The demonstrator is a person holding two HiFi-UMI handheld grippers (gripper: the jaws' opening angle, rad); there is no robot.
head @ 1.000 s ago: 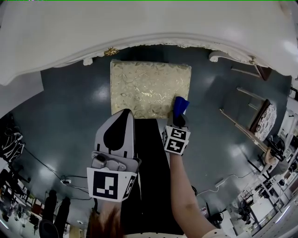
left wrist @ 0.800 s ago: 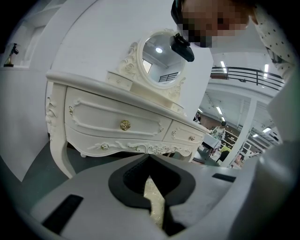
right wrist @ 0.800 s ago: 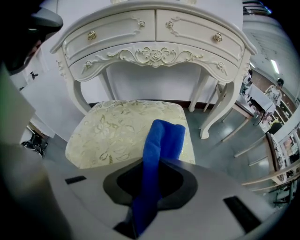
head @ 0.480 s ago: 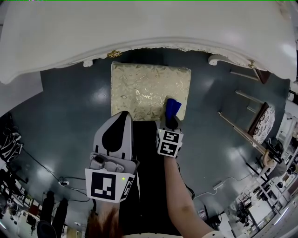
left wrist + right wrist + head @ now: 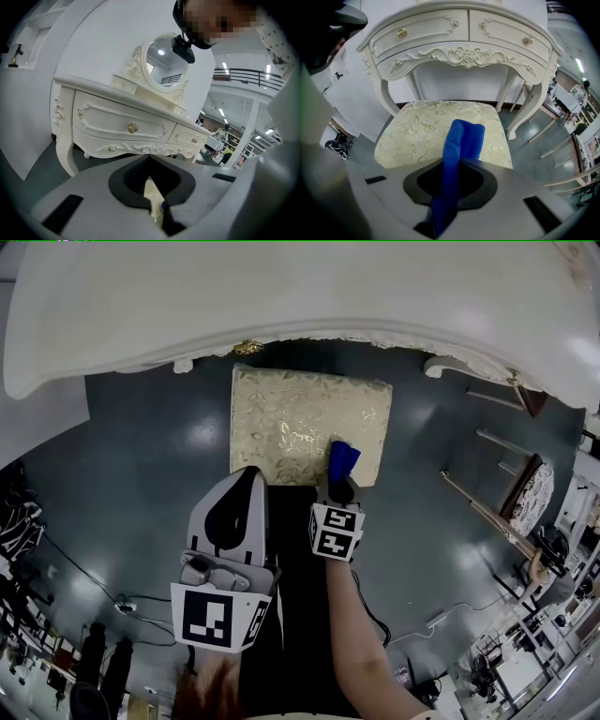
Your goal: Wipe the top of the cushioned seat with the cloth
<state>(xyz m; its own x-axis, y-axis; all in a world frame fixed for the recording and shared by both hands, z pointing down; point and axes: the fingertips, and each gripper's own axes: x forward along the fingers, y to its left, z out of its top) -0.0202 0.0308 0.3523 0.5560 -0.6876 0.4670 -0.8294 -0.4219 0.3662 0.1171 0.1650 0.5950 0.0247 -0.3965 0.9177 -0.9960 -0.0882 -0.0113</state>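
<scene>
The cushioned seat (image 5: 305, 423) has a pale gold floral top and stands on the floor in front of a white dressing table. My right gripper (image 5: 340, 476) is shut on a folded blue cloth (image 5: 342, 459), which sticks out forward over the seat's near right part. In the right gripper view the blue cloth (image 5: 458, 154) runs between the jaws and hangs above the seat (image 5: 422, 131); whether it touches the cushion is unclear. My left gripper (image 5: 246, 486) is held near the seat's front edge, shut with nothing in it; a sliver of the seat (image 5: 152, 197) shows past its tips.
The white dressing table (image 5: 281, 306) spans the far side, its drawers and carved legs (image 5: 464, 51) right behind the seat. Wooden chair frames (image 5: 506, 474) lie at the right. Cables (image 5: 112, 601) run on the dark floor at the left.
My right gripper has carried the blue cloth leftward and a little farther in, from the seat's near right corner to over its near right part. The left gripper has stayed in place.
</scene>
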